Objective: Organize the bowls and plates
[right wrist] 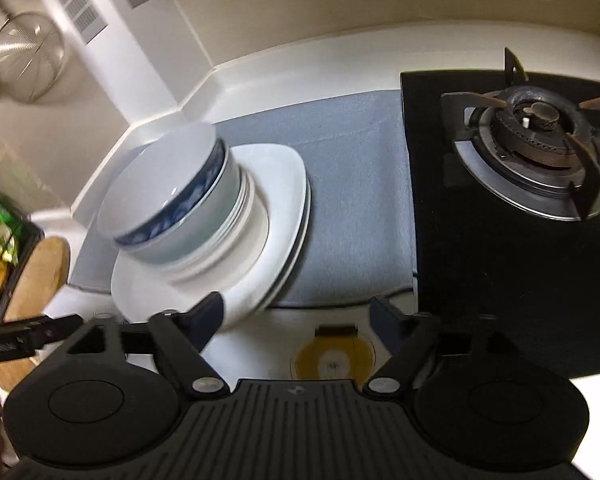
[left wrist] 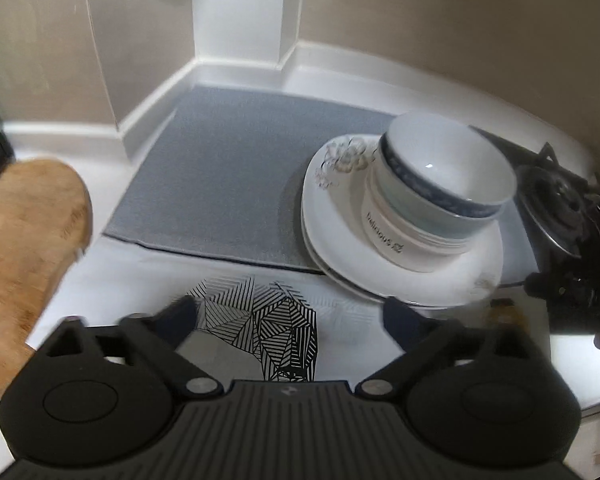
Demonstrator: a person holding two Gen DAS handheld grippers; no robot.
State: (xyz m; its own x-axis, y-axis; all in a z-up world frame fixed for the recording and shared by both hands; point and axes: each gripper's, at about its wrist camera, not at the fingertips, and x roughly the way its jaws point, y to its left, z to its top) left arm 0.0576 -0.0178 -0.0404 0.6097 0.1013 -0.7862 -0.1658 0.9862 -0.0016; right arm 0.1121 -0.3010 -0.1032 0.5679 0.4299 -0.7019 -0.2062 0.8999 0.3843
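White plates point(left wrist: 404, 276), blue-banded bowl point(left wrist: 448, 176), grey mat point(left wrist: 220, 176), possibly floral print.

two stacked plates point(left wrist: 400, 280), at least three nested bowls point(left wrist: 440, 200), one grey mat point(left wrist: 220, 176), one burner point(right wrist: 536, 136)

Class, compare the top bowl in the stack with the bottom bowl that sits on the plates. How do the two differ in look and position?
The top bowl carries a dark blue patterned band below its rim; the bottom bowl is plain white with small printed lettering on its side. The top bowl shows its open inside, while the bottom bowl shows only its outer wall. The top bowl rests nested in other bowls; the bottom bowl stands directly on the white plates. Both are round, glossy and upright.
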